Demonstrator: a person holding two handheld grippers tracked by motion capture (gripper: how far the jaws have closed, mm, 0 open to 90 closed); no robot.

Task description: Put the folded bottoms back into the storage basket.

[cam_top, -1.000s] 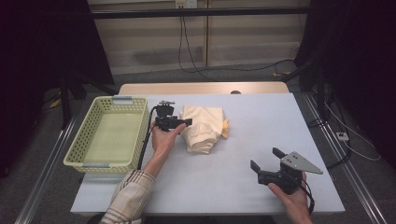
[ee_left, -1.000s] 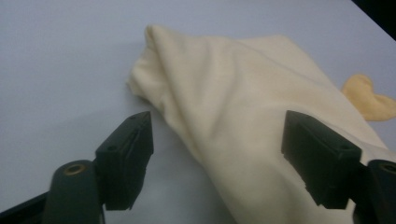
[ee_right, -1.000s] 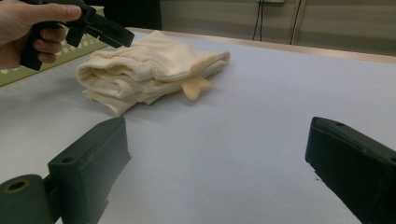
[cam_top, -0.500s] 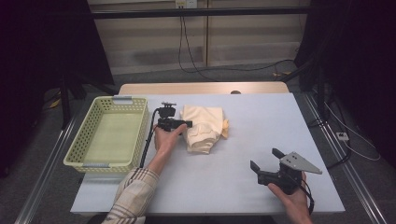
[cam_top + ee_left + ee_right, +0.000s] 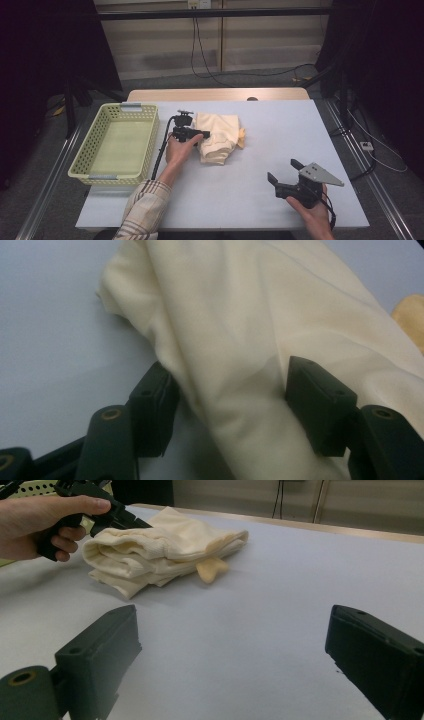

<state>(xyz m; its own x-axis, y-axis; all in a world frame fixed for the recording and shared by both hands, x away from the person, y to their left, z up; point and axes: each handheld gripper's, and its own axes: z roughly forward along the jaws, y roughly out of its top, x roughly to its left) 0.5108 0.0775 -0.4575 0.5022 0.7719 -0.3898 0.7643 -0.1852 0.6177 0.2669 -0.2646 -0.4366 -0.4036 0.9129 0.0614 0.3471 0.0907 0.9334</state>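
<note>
The cream cloth [image 5: 218, 136] lies folded in a soft bundle on the white table [image 5: 280, 125], left of centre and toward the far side, with a small yellowish tab poking out at its right edge. Its underside and inner folds are hidden, and in the left gripper view its edges run out of frame, so its full outline can't be read there.

The left gripper [image 5: 196, 135] reaches in from the cloth's left side. Its jaws have just been closing and now sit about half spread with a thick fold of cloth [image 5: 240, 390] between them; both pads press into the fabric, so it is pinching the bundle. The left hand [image 5: 177, 150] covers most of the gripper's body from above.

The right gripper [image 5: 283, 172] rests well apart, near the right front of the table, jaws spread wide with nothing between them. Across bare table, it looks toward the cloth [image 5: 165, 550].

A pale green basket [image 5: 120, 145] stands at the table's left edge, just beside the left hand. The table is bare to the right of and nearer than the cloth, and a wooden strip [image 5: 215, 95] borders the far edge.
</note>
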